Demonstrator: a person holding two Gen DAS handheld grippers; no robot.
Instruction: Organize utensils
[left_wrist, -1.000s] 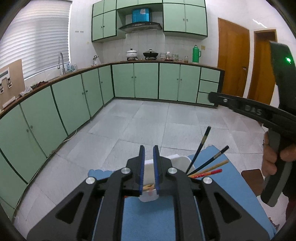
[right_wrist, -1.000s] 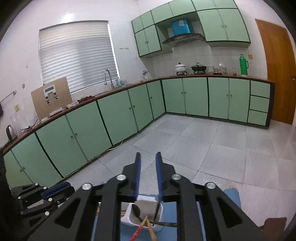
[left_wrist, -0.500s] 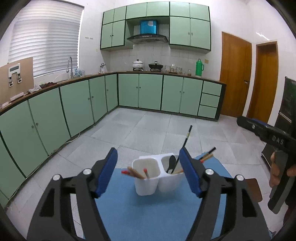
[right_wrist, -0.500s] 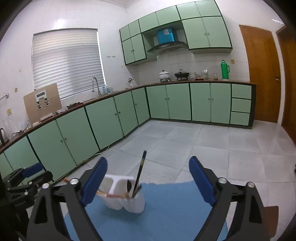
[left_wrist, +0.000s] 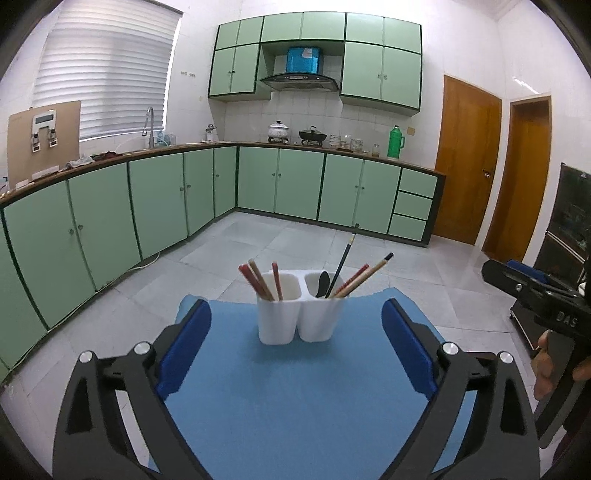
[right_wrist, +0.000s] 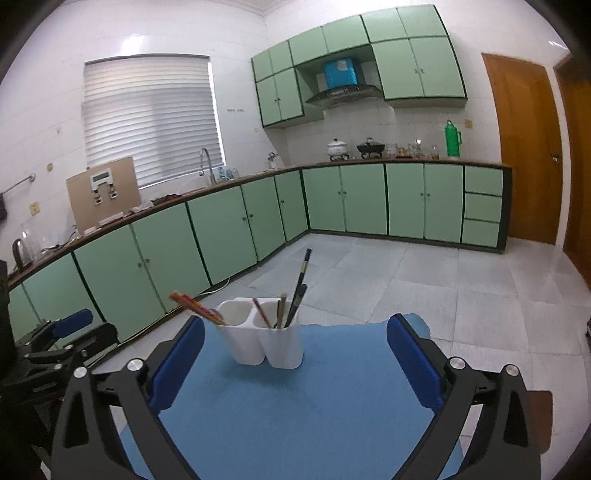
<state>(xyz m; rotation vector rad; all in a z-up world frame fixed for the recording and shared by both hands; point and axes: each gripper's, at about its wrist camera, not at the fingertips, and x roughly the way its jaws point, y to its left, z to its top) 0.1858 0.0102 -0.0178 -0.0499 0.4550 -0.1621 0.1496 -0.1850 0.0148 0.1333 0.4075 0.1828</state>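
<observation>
Both tools were well back from the work, empty. The left gripper had its blue-padded jaws spread wide and opening further, nothing between the pads; the right gripper likewise, jaws opening to full spread, nothing held. The white plastic two-compartment utensil holder stood upright on the blue mat, ahead of the left gripper on its centre line, and ahead and slightly left of centre for the right gripper. Left compartment: reddish and tan wooden chopsticks, leaning left. Right compartment: a black spoon, a long dark chopstick and more tan and red sticks leaning right. Judgement: the holder looked light, thin-walled and smooth, so liable to slide or tip if nudged at the rim; best gripped low across one cup, or steadied by one tool while the other worked. The sticks were stiff, slender and probably slick; take them singly on the exposed upper shaft, pads square across, and lift along their lean.
</observation>
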